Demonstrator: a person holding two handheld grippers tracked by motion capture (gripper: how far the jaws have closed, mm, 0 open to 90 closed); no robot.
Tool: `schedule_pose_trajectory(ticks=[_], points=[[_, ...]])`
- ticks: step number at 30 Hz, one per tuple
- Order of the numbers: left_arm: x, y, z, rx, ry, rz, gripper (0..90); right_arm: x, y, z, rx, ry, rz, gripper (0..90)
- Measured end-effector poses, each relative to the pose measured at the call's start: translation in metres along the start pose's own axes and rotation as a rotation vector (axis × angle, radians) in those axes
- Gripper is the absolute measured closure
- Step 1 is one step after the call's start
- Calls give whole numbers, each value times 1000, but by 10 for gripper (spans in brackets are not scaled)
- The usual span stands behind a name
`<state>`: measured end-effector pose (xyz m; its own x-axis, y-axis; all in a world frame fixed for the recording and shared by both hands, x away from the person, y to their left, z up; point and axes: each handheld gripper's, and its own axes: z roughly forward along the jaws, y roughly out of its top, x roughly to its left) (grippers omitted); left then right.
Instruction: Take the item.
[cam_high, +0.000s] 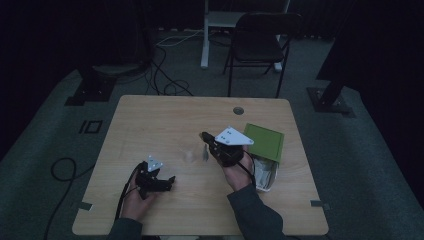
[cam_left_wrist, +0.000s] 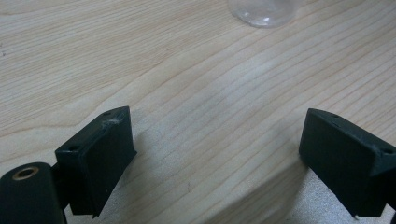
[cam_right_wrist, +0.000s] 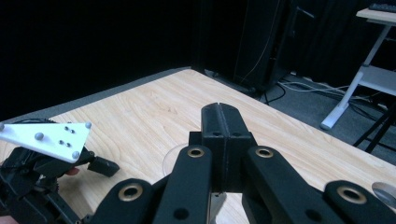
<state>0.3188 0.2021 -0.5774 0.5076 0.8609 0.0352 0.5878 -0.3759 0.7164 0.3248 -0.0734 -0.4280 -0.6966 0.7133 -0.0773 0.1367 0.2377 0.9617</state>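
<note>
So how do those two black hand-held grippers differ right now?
The left gripper has its jaws spread wide, low over the wooden table; the right gripper has its jaws pressed together, seemingly on something thin. The left sits nearer the person, the right farther forward. Both are black with grey plates.

The room is dim, with dark walls. A light wooden table (cam_high: 150, 125) stands on grey carpet (cam_high: 45, 135). Behind it sit a black chair (cam_high: 260, 40) and a white desk leg (cam_high: 204, 35). Black cables (cam_high: 165, 80) trail across the floor.
</note>
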Motion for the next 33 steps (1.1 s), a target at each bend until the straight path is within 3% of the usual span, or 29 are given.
schedule_pose_trajectory(ticks=[19,33], points=[[0,0,0,-2,0,-3,109,2,15,30,7,26,22,900],[0,0,0,-2,0,0,109,2,12,58,35,34,27,900]])
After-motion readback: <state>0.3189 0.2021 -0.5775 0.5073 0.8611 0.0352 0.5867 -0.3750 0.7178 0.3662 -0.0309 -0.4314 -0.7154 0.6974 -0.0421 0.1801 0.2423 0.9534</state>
